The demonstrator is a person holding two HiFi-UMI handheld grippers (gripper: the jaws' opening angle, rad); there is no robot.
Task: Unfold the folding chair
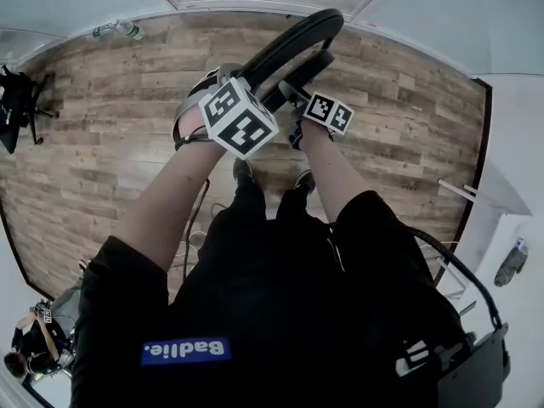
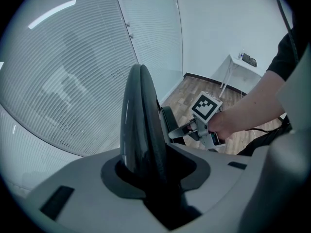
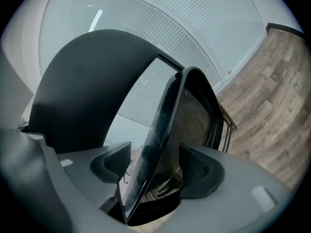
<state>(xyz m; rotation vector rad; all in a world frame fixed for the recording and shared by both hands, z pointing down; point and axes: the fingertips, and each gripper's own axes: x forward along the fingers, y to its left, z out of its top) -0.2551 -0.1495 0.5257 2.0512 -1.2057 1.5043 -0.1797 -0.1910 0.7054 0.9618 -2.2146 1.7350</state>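
Note:
The folded black chair (image 1: pixel 297 36) stands upright on the wooden floor in front of me. My left gripper (image 1: pixel 242 79) is shut on the rounded top edge of its backrest (image 2: pixel 141 125), and the pads press both sides of that edge in the left gripper view. My right gripper (image 1: pixel 293 96) is lower and to the right, at the seat panel (image 3: pixel 155 144). Its jaws are open around the panel's thin edge, with a gap on each side. The backrest (image 3: pixel 87 86) arches dark at the upper left of the right gripper view. The right gripper (image 2: pixel 194 130) also shows beside the chair in the left gripper view.
A wall of white blinds (image 2: pixel 73 72) runs behind the chair. A bottle (image 1: pixel 127 30) lies by the far wall, and a black stand (image 1: pixel 17 100) is at the left. A white table (image 2: pixel 233 64) stands to the right. A cable (image 1: pixel 200 219) trails by my feet.

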